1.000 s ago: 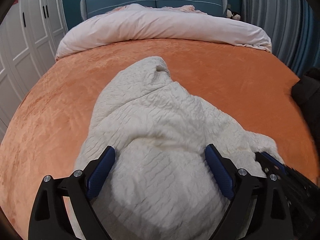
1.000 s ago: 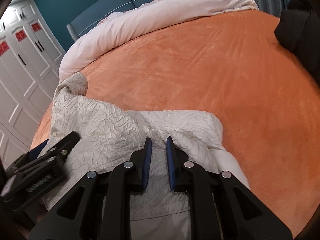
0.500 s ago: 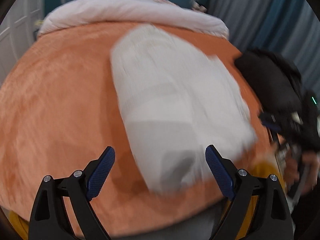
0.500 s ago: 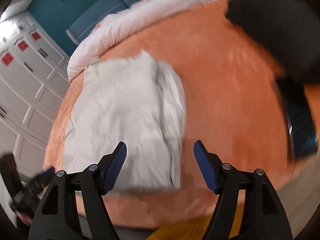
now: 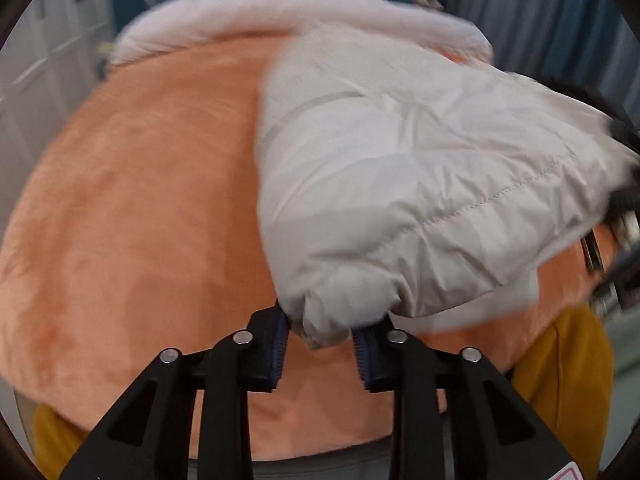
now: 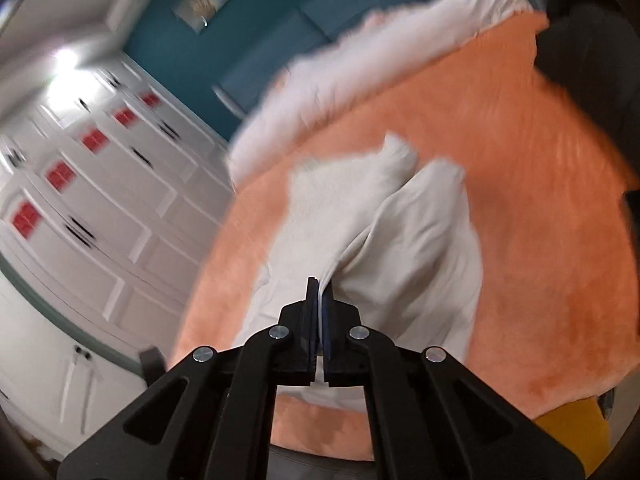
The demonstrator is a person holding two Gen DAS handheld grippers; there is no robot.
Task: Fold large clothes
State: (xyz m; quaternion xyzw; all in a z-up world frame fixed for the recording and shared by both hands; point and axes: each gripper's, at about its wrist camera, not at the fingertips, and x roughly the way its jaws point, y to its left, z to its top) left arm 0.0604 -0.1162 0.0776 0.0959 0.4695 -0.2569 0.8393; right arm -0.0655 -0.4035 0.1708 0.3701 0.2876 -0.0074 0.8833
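Note:
A cream-white padded jacket [image 5: 420,168] lies on the orange bedspread [image 5: 140,200]. My left gripper [image 5: 320,332] is shut on a bunched near corner of the jacket at the bed's front edge. In the right wrist view the jacket [image 6: 384,232] stretches away from me. My right gripper [image 6: 320,304] is shut on its near edge, with fabric pinched between the blue pads. Both views are motion-blurred.
A pale pink duvet [image 5: 300,12] lies rolled along the head of the bed. A black garment [image 6: 588,56] sits at the bed's right side. White wardrobe doors [image 6: 100,200] stand to the left. A mustard bed base [image 5: 560,372] shows below the bedspread.
Half a second ago both grippers were open and off the jacket. Now each has closed on a near edge of it, and the jacket is lifting and bunching toward me.

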